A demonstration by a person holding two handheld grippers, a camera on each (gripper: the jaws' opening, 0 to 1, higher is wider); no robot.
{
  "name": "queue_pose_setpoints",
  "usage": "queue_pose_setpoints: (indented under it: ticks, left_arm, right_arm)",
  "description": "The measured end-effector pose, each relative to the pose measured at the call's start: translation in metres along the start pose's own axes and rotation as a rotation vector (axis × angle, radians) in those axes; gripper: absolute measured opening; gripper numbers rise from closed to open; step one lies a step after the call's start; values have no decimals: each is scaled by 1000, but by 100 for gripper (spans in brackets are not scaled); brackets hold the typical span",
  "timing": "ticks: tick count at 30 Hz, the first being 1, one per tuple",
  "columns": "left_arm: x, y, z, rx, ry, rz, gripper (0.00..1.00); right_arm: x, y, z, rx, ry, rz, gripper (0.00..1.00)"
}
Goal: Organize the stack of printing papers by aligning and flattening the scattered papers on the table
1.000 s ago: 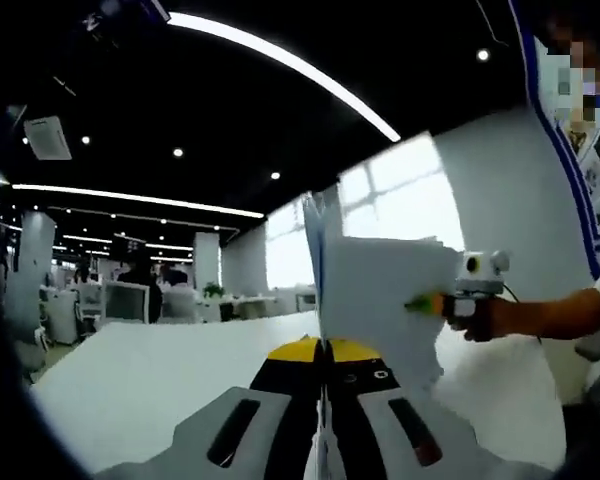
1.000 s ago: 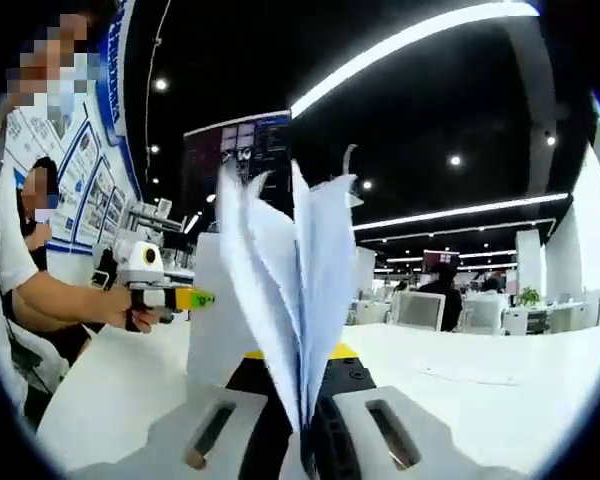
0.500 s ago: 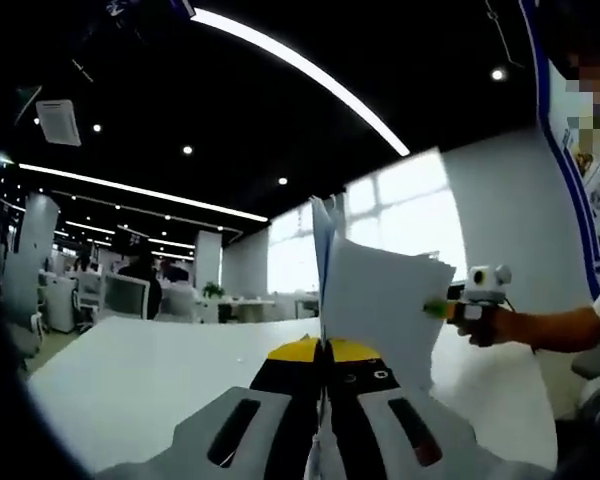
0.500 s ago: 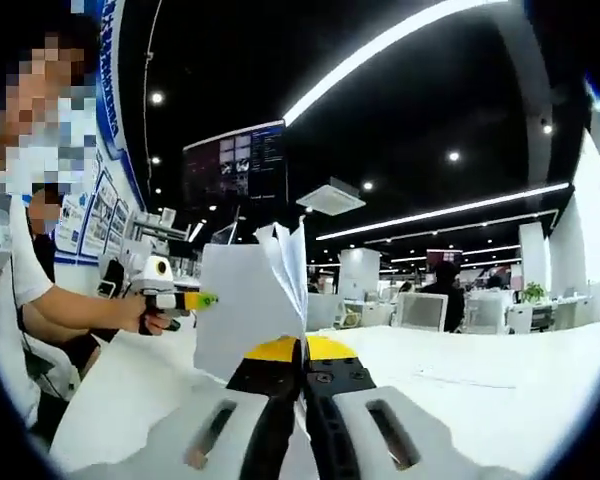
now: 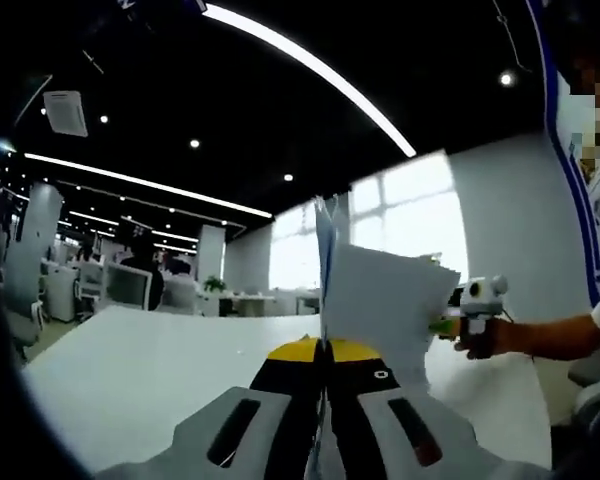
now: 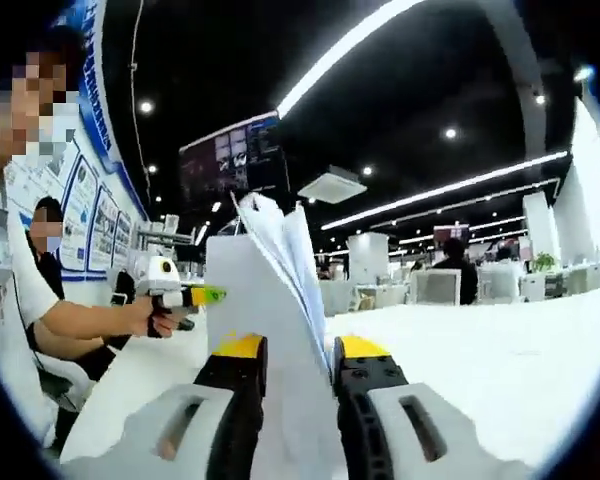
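Observation:
A stack of white printing papers (image 5: 380, 300) stands on edge on the white table (image 5: 150, 370). My left gripper (image 5: 325, 345) is shut on its near edge, the sheets rising straight up from the yellow tips. At the stack's far edge the right gripper (image 5: 446, 325) is held by a hand. In the right gripper view the same stack (image 6: 260, 290) leans left and fans at the top. It stands in the gap of my right gripper (image 6: 302, 350), whose jaws are apart. The left gripper (image 6: 202, 295) reaches the stack's other edge.
The person's arm (image 5: 550, 335) comes in from the right, and again from the left (image 6: 80, 320) in the right gripper view. Desks, monitors and a seated person (image 5: 130, 290) fill the office beyond the table. A poster wall (image 6: 80, 220) stands behind.
My right gripper's jaws have spread from tight on the sheets to a wide gap, and the stack now leans left in that view. The left gripper stays shut on the papers.

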State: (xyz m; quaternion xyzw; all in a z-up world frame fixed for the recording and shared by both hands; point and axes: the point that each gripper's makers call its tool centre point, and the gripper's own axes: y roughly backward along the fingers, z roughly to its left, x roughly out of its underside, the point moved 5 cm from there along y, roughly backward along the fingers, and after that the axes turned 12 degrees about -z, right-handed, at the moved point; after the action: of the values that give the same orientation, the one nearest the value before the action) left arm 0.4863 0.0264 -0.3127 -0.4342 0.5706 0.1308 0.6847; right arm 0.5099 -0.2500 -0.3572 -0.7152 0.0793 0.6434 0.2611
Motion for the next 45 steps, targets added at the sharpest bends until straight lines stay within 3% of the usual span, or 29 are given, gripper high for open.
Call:
queue_pose_setpoints:
  ticks: [3, 5, 6, 7, 9, 10, 13, 15, 16, 17, 19, 20, 22, 24, 27, 30, 33, 37, 40, 44, 45]
  left_arm:
    - [0, 1, -1, 18, -11, 7, 6]
    - [0, 1, -1, 26, -11, 11, 6]
    - [-2, 1, 0, 25, -8, 9, 6]
    - [-5, 1, 1, 15, 7, -9, 6]
    - [-6, 0, 3, 17, 24, -4, 6]
    - [-5, -1, 2, 18, 18, 3, 6]
    - [-5, -4, 1, 24, 3, 5, 6]
    - [-9, -6, 0, 20, 7, -7, 6]
    - [-12, -7, 0, 20, 21, -16, 6]
    - [-14, -7, 0, 9, 71, -18, 6]
    - [-16, -7, 2, 15, 73, -10, 6]
    - [-16, -7, 3, 16, 78, -9, 6]
    - [-18, -6, 1, 35, 111, -19, 6]
    - [-18, -2, 1, 44, 117, -21, 6]
    - [-18, 3, 1, 60, 129, -24, 5]
    - [-19, 6, 1, 87, 152, -31, 5]
    - [-23, 6, -2, 137, 197, -41, 5]
    - [-26, 10, -3, 184, 255, -35, 5]
    - [-29, 14, -1, 207, 268, -62, 5]
    - [-35, 18, -5, 277, 262, -92, 5]
    - [-37, 20, -8, 315, 303, -95, 5]
  right_arm:
    - [21, 2, 2, -51, -47, 89, 28]
    - [22, 2, 3, -66, 9, 123, 24]
    - [18, 2, 3, -62, 17, 110, 12]
    - [5, 1, 0, -50, 25, 43, 1]
    - [-15, 1, -4, -39, 4, -5, 0]
    - [-19, 0, -3, -36, 5, 5, 0]
    - [-30, -5, -4, 5, 73, 36, 0]
    - [-41, -9, -3, 19, 155, 7, 0]
    - [-49, -11, -3, 32, 185, -27, 2]
    - [-54, -12, -2, 42, 142, -46, 7]
    - [-63, -14, -4, 58, 42, -70, 25]
    - [-67, -16, -3, 46, -51, -97, 30]
    - [-64, -16, -2, 5, -99, -116, 35]
    - [-46, -11, -9, 18, -77, -103, 48]
    - [-25, -3, -22, 56, -38, -88, 51]
    - [-14, 1, -33, 64, -65, -94, 59]
    - [-15, -8, -38, 22, -101, -145, 63]
    - [-7, -32, -37, -88, -178, -114, 69]
    - [0, -41, -49, -71, -187, -95, 65]
    - [7, -44, -62, -65, -215, -120, 72]
    - [9, -43, -66, -65, -222, -120, 73]
